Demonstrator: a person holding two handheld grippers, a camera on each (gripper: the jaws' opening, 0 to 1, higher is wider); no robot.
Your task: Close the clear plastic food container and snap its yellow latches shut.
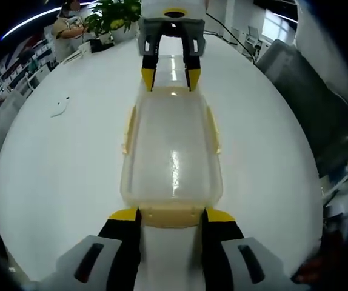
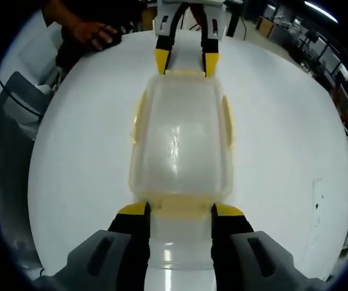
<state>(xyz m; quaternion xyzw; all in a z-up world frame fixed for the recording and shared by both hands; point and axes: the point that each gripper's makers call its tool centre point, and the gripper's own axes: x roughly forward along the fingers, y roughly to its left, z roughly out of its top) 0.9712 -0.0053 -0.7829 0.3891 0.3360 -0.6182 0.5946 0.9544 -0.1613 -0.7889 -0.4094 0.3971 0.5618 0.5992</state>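
Oddly, a plant (image 1: 116, 15) backs the container (image 1: 171, 154).

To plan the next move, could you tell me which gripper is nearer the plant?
Right. The right gripper sits at the container end toward the plant; the left gripper sits at the opposite end, the whole container farther away.

Wide bare table (image 1: 59, 176) open on both long sides of the container (image 1: 173, 154), free for passing. Blocked at each short end by a gripper: left gripper (image 1: 173, 217) at one, right gripper (image 2: 180, 212) at the other. Farther off, a paper scrap (image 1: 59, 107), a plant (image 1: 114, 15) and a dark chair (image 1: 310, 103) along the edges
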